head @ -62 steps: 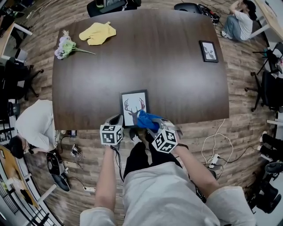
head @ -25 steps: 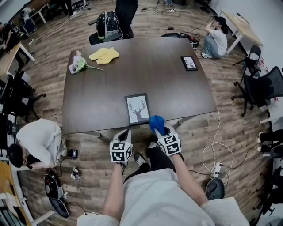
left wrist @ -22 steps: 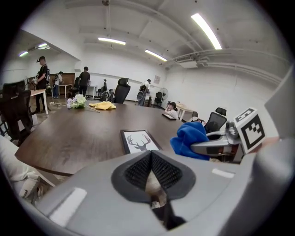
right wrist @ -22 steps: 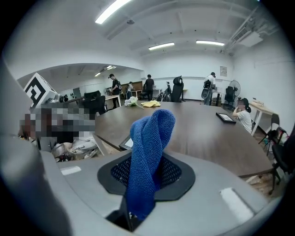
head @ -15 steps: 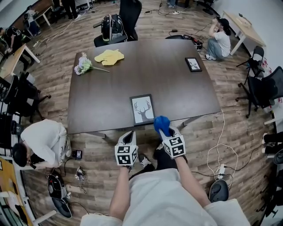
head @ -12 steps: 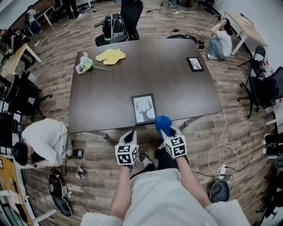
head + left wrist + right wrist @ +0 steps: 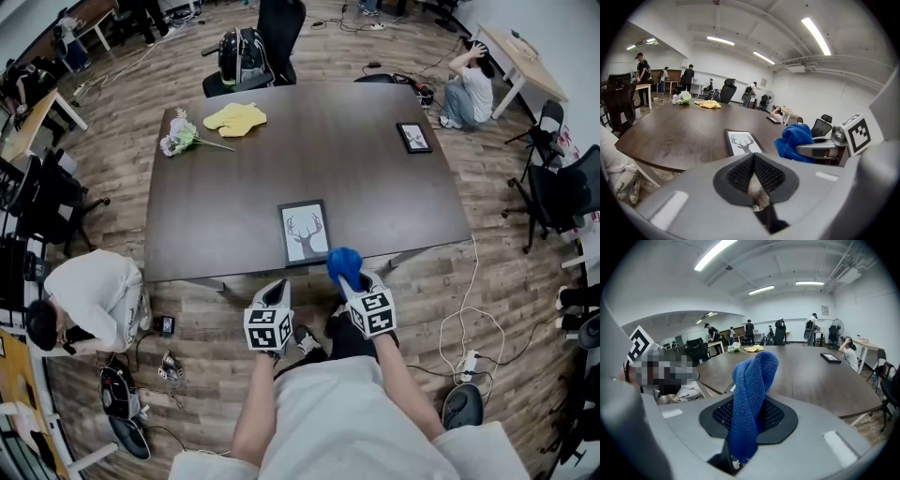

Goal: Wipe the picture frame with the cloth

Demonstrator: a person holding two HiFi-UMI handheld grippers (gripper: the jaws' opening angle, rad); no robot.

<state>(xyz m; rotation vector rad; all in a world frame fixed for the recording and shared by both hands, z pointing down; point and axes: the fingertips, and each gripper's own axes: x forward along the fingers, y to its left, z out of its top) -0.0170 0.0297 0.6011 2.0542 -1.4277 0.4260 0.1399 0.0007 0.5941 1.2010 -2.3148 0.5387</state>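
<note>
The picture frame (image 7: 305,232), black-edged with a deer drawing, lies flat near the front edge of the dark table (image 7: 234,187); the left gripper view shows the frame (image 7: 742,142) just ahead. My right gripper (image 7: 349,279) is shut on a blue cloth (image 7: 343,263), held off the table's front edge, right of the frame and not touching it. The cloth (image 7: 752,394) stands bunched up out of the right gripper (image 7: 747,420). My left gripper (image 7: 275,292) hangs below the table edge; in its own view the left gripper (image 7: 753,164) is shut and holds nothing.
A smaller frame (image 7: 413,137) lies at the far right of the table, a yellow cloth (image 7: 235,118) and flowers (image 7: 178,139) at the far left. A person (image 7: 89,291) crouches left of the table, another (image 7: 466,89) sits on the floor far right. Office chairs stand around.
Both grippers have drawn back from the frame to beyond the table's front edge, the right one taking the blue cloth off it. Over the last half second hardly anything moved.
</note>
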